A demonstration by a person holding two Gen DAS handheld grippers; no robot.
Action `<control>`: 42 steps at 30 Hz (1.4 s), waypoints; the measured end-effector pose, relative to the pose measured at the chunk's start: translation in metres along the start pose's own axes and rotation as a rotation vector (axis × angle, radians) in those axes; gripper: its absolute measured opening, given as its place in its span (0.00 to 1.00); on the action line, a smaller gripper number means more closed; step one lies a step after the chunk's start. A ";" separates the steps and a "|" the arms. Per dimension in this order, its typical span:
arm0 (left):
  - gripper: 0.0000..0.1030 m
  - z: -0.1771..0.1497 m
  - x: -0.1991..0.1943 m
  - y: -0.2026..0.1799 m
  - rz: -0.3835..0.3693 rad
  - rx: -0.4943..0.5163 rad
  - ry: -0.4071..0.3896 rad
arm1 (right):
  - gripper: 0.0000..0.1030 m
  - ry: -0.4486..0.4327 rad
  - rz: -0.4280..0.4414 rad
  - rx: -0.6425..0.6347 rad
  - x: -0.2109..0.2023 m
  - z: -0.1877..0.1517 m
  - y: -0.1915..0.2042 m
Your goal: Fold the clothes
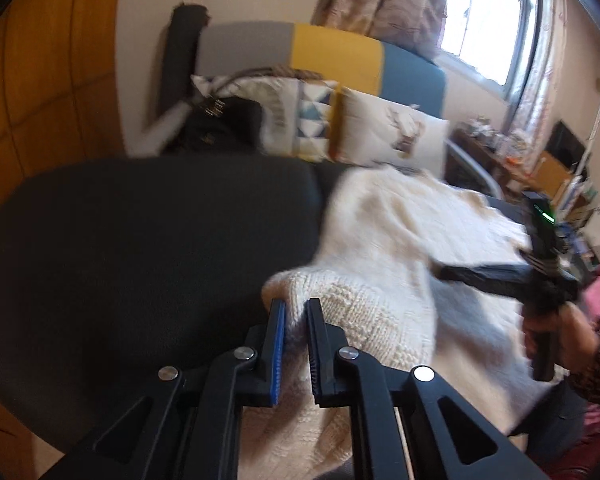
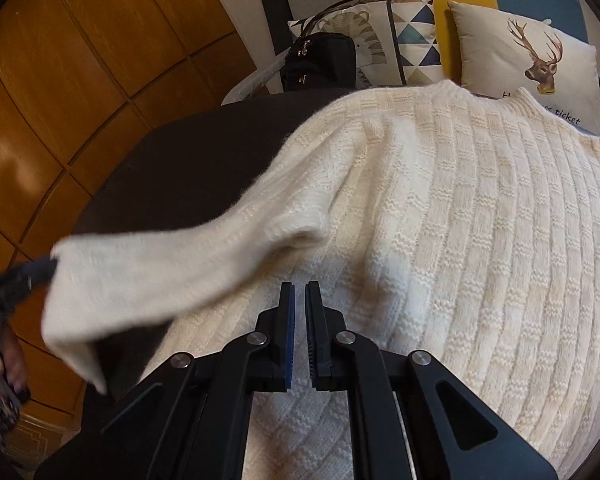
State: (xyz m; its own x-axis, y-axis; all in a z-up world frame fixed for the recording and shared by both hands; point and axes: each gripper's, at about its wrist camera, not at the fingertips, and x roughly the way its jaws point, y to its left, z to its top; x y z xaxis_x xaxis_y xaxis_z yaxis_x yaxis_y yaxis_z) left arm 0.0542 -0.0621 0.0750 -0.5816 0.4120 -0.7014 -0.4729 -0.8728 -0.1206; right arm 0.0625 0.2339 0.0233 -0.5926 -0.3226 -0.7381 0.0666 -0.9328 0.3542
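At the bottom centre of the left wrist view, your left gripper (image 1: 296, 312) is clamped on the cuff end of the cream knit sweater's sleeve (image 1: 340, 312), the fabric bunched between the blue pads. The sweater (image 2: 460, 208) lies spread over the dark cushion (image 2: 188, 160), filling the middle and right of the right wrist view, with the pinched sleeve stretching out to the left edge of that frame and lifted off the cushion. Your right gripper (image 2: 299, 292), at the bottom centre of its own view, has its jaws drawn together with nothing between them, just above the sweater's body. Along the top of the frame, a deer-print pillow (image 2: 532, 64) sits behind the sweater's collar.
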 end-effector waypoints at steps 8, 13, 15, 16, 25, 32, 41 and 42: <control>0.11 0.072 0.074 0.046 0.391 0.197 0.056 | 0.06 0.023 -0.032 -0.029 0.015 0.007 0.005; 0.13 0.093 0.138 0.080 0.709 0.286 0.142 | 0.06 0.054 -0.058 -0.070 0.024 -0.003 0.006; 0.13 0.096 0.155 0.095 0.750 0.249 0.203 | 0.06 0.052 -0.063 -0.095 0.023 -0.006 0.008; 0.13 0.098 0.156 0.101 0.774 0.205 0.213 | 0.06 0.055 -0.070 -0.116 0.023 -0.007 0.009; 0.15 0.105 0.121 -0.064 0.192 0.124 0.045 | 0.06 -0.052 -0.081 -0.035 -0.011 -0.005 -0.010; 0.19 0.060 0.178 -0.170 0.176 0.344 0.132 | 0.06 0.034 -0.262 -0.013 -0.015 -0.003 -0.057; 0.25 0.012 0.135 -0.135 0.168 0.258 0.045 | 0.05 0.026 -0.259 -0.049 -0.030 -0.026 -0.088; 0.25 0.011 0.133 -0.133 0.150 0.241 0.045 | 0.05 0.015 -0.264 -0.058 -0.032 -0.030 -0.089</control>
State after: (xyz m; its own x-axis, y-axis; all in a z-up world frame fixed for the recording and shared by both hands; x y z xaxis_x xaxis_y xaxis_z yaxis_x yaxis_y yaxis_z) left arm 0.0329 0.1114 0.0054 -0.6297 0.2662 -0.7298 -0.5303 -0.8338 0.1535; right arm 0.0993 0.3223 -0.0016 -0.5833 -0.0685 -0.8094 -0.0427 -0.9925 0.1147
